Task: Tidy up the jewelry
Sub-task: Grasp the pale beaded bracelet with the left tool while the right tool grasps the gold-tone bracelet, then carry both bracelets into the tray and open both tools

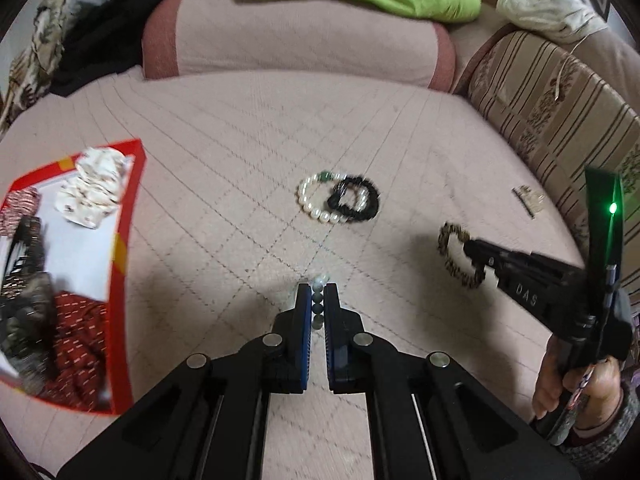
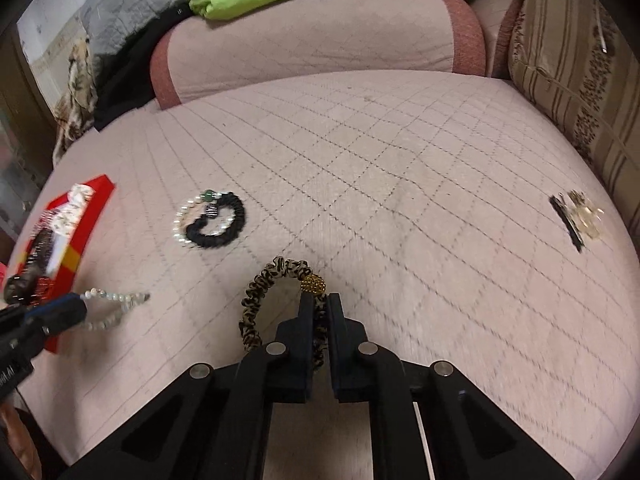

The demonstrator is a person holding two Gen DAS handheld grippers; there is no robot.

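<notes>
Both pickups made: left gripper (image 1: 317, 294) jaws pinch the bead bracelet (image 2: 114, 308), right gripper (image 2: 319, 304) jaws the leopard scrunchie (image 2: 272, 280); next, carry both to the red box (image 1: 120, 240).

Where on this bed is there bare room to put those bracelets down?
Free: the quilt between the pearl-and-black bracelets and the hair clip, up to the pink bolster. Crowded: the red box at the left.
</notes>
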